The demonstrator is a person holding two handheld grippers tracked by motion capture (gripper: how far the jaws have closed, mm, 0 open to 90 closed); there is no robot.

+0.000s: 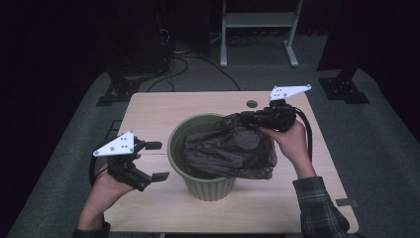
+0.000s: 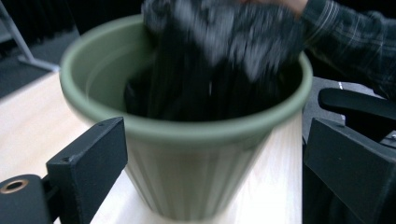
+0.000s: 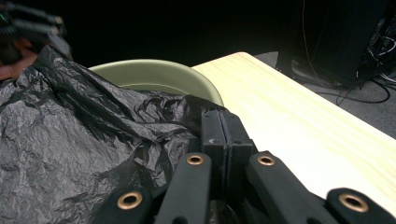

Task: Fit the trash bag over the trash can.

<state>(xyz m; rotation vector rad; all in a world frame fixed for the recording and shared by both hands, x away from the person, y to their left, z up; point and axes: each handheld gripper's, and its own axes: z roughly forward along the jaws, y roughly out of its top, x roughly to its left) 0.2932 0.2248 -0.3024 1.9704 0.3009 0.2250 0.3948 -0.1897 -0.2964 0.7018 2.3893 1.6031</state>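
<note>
The black bag slumps rightward over the upright green pot (partly inside); right gripper pinches it, left gripper spread wide.

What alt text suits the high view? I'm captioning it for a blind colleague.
The right gripper pinches a crumpled black plastic bag draped over a green pot on a wooden table. The left gripper waits open beside the pot.
</note>
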